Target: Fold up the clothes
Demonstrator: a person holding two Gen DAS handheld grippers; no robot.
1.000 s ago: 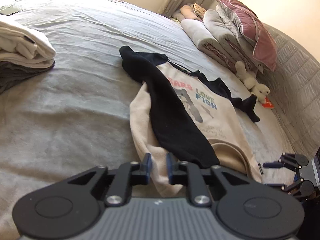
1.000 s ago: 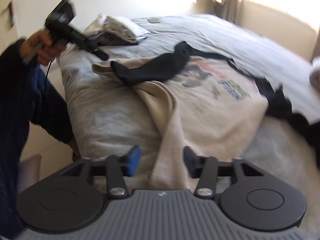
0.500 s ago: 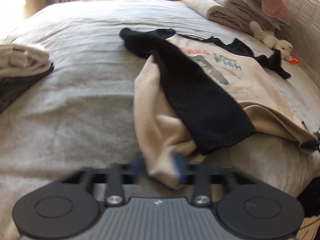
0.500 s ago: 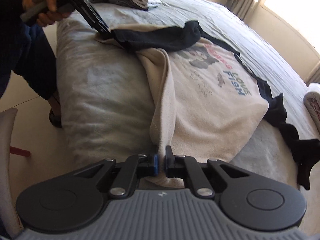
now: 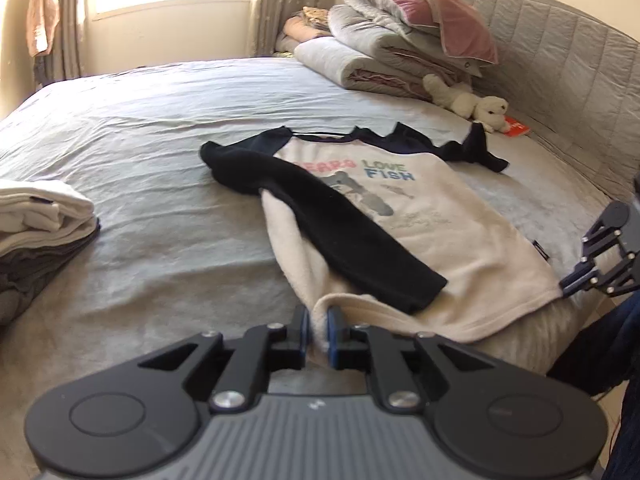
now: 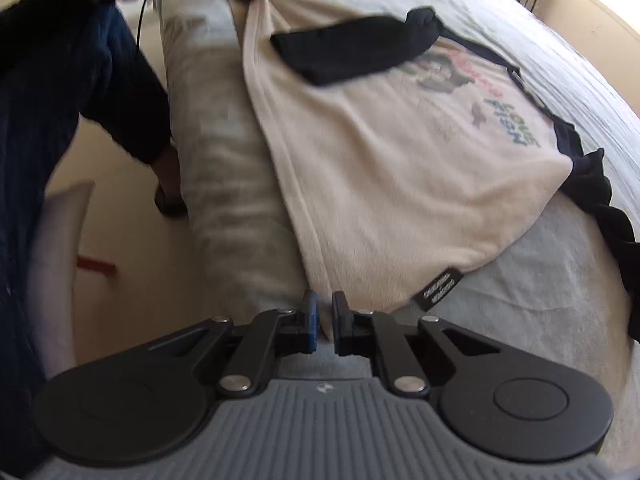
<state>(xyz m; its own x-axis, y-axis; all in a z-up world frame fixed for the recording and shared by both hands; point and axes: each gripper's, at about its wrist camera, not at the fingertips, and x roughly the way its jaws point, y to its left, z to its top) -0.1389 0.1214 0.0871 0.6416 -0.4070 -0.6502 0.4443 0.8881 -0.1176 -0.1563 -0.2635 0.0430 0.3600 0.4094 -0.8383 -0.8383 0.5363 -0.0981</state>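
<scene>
A cream sweatshirt (image 5: 432,236) with navy sleeves and a "LOVE FISH" print lies front-up on the grey bed (image 5: 168,184). One navy sleeve (image 5: 340,224) is folded across its front. My left gripper (image 5: 318,330) is shut on the hem's left corner at the near bed edge. My right gripper (image 6: 324,322) is shut on the hem's other corner, near a black label (image 6: 438,288); it also shows in the left wrist view (image 5: 568,280). The hem is stretched between both. The sweatshirt also shows in the right wrist view (image 6: 400,160).
A stack of folded white and grey clothes (image 5: 36,220) sits on the bed at left. Folded duvets and a pink pillow (image 5: 404,44) are piled at the headboard, with a white plush toy (image 5: 468,102) beside them. The person's dark-clad body (image 6: 60,120) stands at the bed edge.
Both grippers closed on the hem corners; the right was open a second ago. They moved apart, pulling the bunched hem out flat and straight along the bed edge.
</scene>
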